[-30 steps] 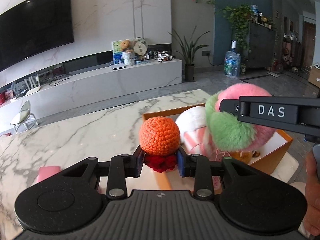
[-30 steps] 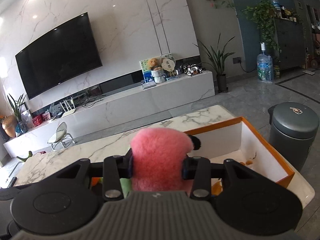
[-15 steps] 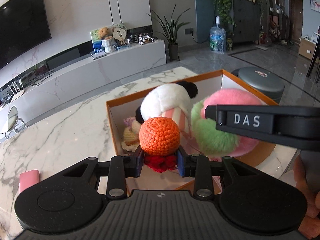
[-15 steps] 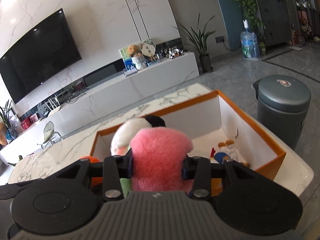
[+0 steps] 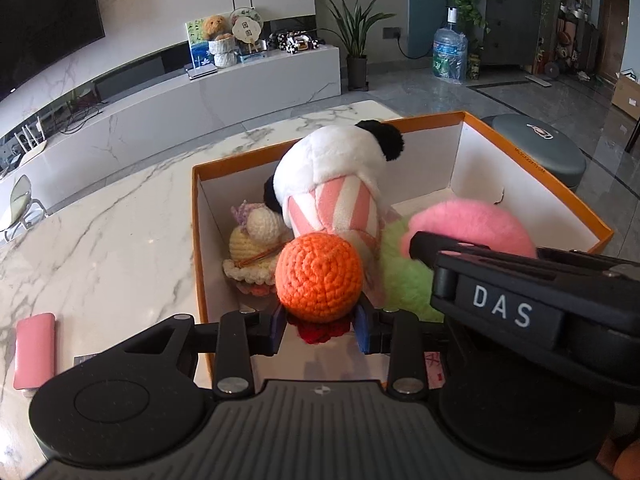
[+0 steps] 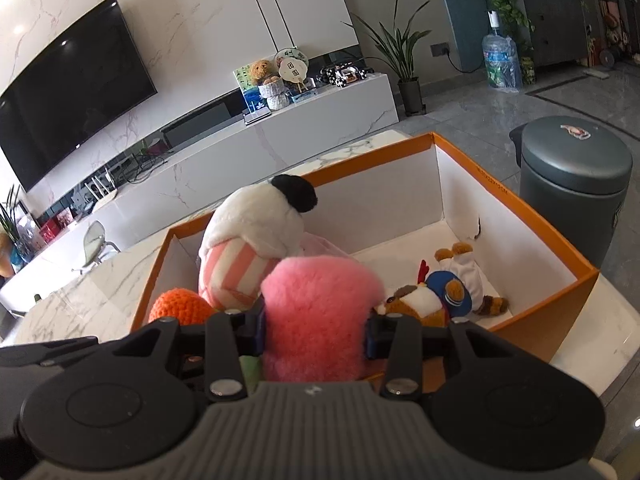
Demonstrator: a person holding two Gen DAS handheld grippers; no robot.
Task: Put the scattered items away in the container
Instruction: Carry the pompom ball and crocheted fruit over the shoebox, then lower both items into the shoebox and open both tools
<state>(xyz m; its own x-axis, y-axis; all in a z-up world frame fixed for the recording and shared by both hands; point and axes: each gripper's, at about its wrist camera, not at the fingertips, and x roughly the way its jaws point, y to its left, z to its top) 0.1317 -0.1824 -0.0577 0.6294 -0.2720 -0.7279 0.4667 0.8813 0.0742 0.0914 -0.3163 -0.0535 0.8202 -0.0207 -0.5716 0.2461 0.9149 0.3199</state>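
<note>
Over the orange box (image 5: 576,208), left hand-held gripper (image 5: 320,326) clamps crochet toy (image 5: 318,278).

Green half of the fluffy toy (image 5: 404,280) mostly behind the right gripper (image 5: 424,240); its face unseen.

"DAS" – white letters on right hand-held gripper (image 5: 416,246) side; box-rim print unreadable.

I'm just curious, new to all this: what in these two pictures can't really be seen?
- Red thing under the orange ball, left view: mostly hidden by the ball.
- Green-pink plush, left view: partly behind the right hand-held gripper.
- Yellow crochet toy: absent from the right view.
- Print on box rim: too small.
</note>
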